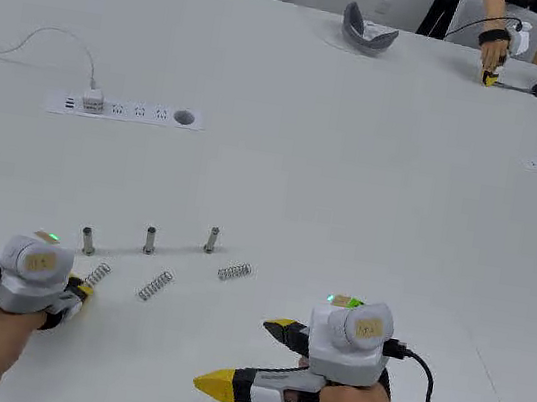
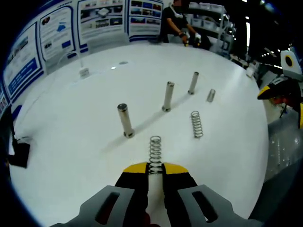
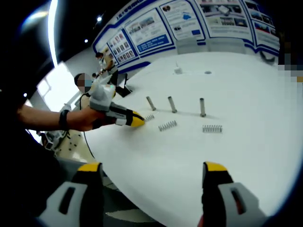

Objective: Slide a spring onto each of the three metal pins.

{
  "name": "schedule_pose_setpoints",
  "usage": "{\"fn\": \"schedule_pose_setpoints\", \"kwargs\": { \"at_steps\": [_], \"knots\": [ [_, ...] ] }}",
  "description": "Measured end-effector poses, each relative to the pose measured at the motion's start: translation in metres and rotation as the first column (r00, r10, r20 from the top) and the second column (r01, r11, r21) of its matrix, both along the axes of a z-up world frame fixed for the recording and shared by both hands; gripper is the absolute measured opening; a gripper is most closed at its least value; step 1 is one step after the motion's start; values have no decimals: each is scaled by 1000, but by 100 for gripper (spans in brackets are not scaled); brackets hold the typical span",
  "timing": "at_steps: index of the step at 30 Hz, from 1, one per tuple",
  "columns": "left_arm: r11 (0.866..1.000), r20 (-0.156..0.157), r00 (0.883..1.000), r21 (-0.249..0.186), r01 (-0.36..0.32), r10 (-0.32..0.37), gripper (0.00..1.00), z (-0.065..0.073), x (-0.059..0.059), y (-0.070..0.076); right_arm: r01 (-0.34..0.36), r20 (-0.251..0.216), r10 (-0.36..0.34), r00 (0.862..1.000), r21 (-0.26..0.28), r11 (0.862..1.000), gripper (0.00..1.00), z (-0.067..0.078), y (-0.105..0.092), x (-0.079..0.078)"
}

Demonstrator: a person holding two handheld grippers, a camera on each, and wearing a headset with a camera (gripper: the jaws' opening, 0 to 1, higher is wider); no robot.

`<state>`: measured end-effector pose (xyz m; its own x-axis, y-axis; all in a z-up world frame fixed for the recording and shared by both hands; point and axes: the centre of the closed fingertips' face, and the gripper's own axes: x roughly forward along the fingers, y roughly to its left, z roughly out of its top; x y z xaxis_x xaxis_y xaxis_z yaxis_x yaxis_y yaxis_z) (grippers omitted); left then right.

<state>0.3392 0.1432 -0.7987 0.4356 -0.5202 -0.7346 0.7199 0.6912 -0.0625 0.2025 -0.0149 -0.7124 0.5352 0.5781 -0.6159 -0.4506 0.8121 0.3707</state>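
Head view: three metal pins (image 1: 149, 240) upright in a row on white table (image 1: 353, 173), three springs (image 1: 156, 285) lying alongside. Left gripper view: left gripper (image 2: 155, 168) clenched on nearest spring (image 2: 155, 147), short of the pins. Right gripper view: right gripper (image 3: 152, 166) spread wide, grasping nothing.

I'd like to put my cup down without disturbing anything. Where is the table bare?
Bare: the wide stretch right of the pins, and the band between the power strip and the pins. Crowded: front left, where pins, springs and the left gripper, shut on a spring, sit close together.
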Motion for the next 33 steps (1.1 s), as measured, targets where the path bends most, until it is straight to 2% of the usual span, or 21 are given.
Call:
{"fn": "schedule_pose_setpoints", "kwargs": {
  "at_steps": [2, 5, 10, 13, 15, 25, 32, 33],
  "knots": [
    [1000, 5, 1000, 3, -6, 6, 11, 1, -3, 5, -1, 0, 1, 1000, -1, 1000, 88, 0, 0, 0],
    [1000, 9, 1000, -9, -17, 17, 12, 0, 0, 9, -6, 0, 6, 1000, -4, 1000, 88, 1, 2, -1],
    [1000, 8, 1000, -9, -17, 18, 19, 0, 2, 4, -19, -3, 19, 1000, -7, 1000, 87, 0, 6, -1],
    [1000, 31, 1000, 2, -6, 6, 18, -2, 6, 4, -25, -3, 25, 1000, -7, 1000, 87, 1, 8, 0],
    [1000, 49, 999, 25, 2, -3, 14, -3, 7, 6, -28, 0, 28, 1000, -10, 1000, 87, 2, 8, 0],
    [1000, 19, 1000, 3, -11, 11, 11, -4, 2, 13, -39, -7, 38, 999, -19, 999, 87, 3, 8, -3],
    [998, 22, 999, -44, -45, 46, 10, 7, 1, 29, -28, -12, 28, 1000, -7, 1000, 85, 3, 14, -2],
    [998, 24, 998, -47, -51, 52, 10, 12, -2, 32, -27, -11, 27, 1000, -2, 1000, 85, 4, 15, -1]
  ]
}}
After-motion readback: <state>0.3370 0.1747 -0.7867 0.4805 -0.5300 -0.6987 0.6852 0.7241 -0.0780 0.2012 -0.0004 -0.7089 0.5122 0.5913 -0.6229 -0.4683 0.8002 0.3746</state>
